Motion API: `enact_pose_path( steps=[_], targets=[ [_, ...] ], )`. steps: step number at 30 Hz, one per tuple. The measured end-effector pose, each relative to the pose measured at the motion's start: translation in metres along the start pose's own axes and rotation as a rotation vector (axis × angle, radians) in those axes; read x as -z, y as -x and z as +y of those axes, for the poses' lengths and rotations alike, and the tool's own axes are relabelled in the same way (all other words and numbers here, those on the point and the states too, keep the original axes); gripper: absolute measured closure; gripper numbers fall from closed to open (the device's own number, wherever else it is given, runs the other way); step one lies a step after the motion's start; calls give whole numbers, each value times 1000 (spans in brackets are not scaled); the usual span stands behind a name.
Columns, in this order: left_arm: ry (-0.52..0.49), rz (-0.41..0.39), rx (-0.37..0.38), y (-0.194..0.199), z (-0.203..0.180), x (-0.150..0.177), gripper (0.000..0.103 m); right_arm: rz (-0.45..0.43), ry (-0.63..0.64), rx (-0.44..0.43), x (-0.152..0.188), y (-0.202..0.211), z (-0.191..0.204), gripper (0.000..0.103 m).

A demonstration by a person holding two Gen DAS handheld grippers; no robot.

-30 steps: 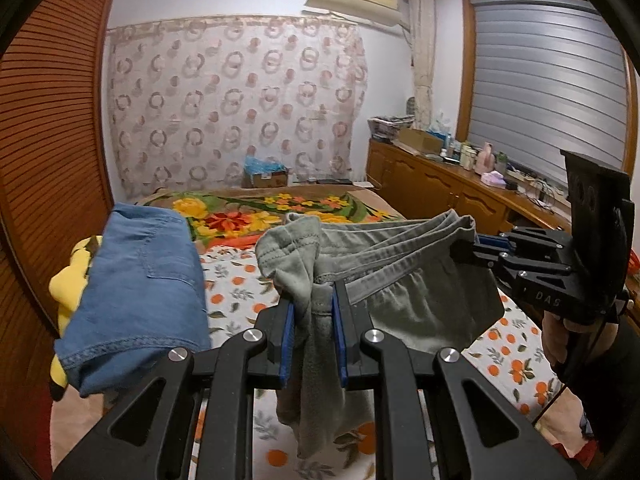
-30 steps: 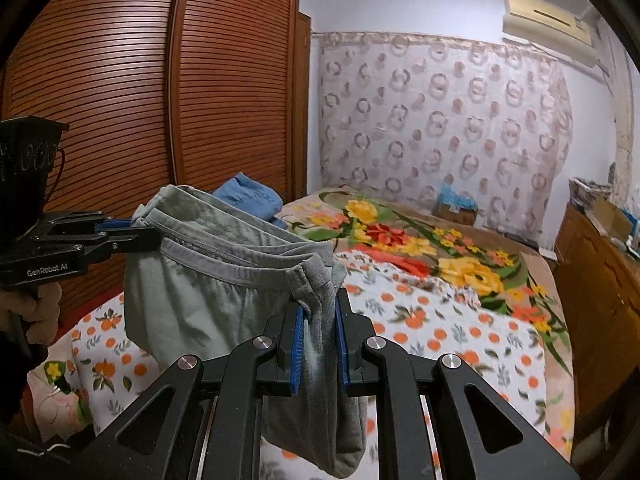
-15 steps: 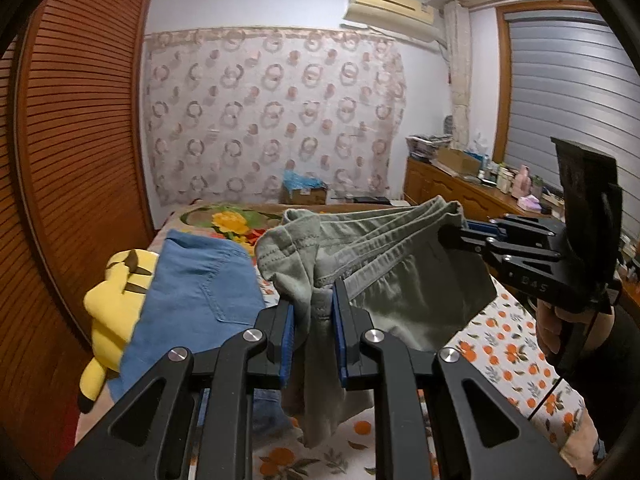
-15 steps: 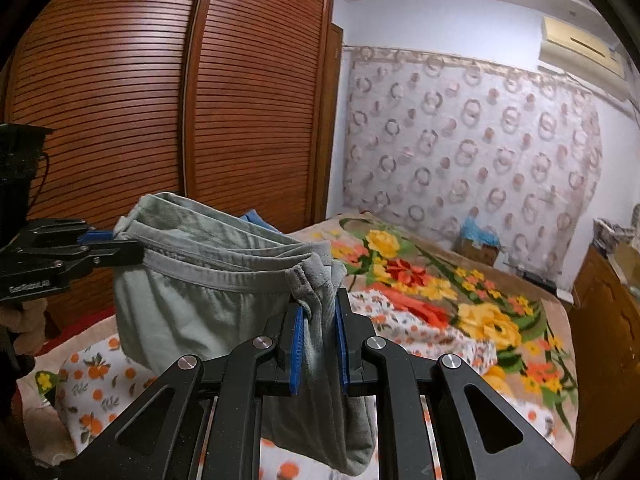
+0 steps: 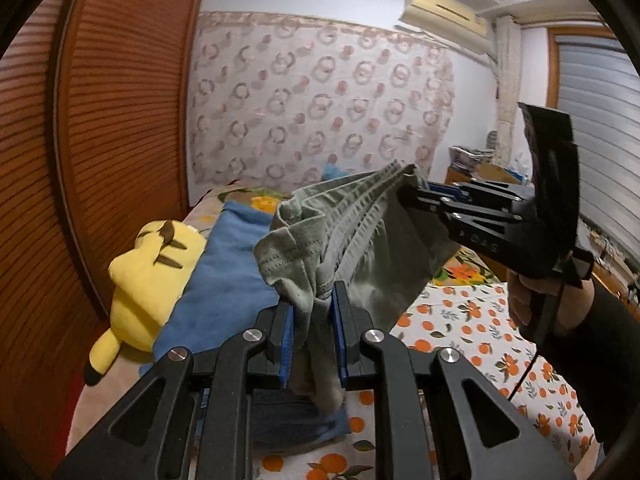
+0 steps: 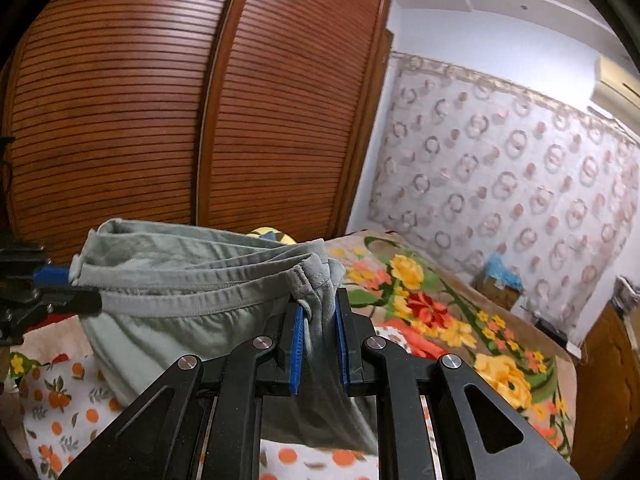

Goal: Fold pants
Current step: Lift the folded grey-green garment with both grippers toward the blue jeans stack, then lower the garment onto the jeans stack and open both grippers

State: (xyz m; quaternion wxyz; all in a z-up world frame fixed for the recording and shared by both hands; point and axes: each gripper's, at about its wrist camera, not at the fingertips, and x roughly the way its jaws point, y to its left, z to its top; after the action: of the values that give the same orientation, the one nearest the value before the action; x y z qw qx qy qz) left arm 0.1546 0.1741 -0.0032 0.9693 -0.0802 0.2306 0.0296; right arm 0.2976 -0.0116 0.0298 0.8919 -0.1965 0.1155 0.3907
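Note:
Grey-green pants [image 5: 352, 232] hang in the air over the bed, stretched by the waistband between both grippers. My left gripper [image 5: 314, 320] is shut on one end of the waistband. My right gripper [image 6: 318, 320] is shut on the other end of the pants [image 6: 180, 288]. The right gripper also shows in the left wrist view [image 5: 416, 196], at the far end of the band. The left gripper shows at the left edge of the right wrist view [image 6: 92, 300]. The legs hang down below the band, partly hidden by the gripper bodies.
Folded blue jeans [image 5: 224, 264] and a yellow plush toy [image 5: 148, 268] lie on the bed [image 5: 460, 332] by the wooden wardrobe [image 6: 160, 120]. A floral blanket [image 6: 432, 308] covers the far part. A wooden counter [image 5: 616, 280] runs along the right wall.
Both grippers have swung left towards the wardrobe with the pants still stretched between them. The plush toy has come into the left wrist view.

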Motion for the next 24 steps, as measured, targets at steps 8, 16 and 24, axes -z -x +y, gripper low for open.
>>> enact_pose_path(
  steps=[8,16,24],
  targets=[
    [78,-28,-49,-8,26,10,85,7,50,-74,-19,-50,-3,89],
    [150,-12,-99,-14,46,18,85,31,95,-153,-23,-88,-1,89],
    [177,28,-152,-23,59,29,73,85,38,-206,-20,-102,-16,79]
  ],
)
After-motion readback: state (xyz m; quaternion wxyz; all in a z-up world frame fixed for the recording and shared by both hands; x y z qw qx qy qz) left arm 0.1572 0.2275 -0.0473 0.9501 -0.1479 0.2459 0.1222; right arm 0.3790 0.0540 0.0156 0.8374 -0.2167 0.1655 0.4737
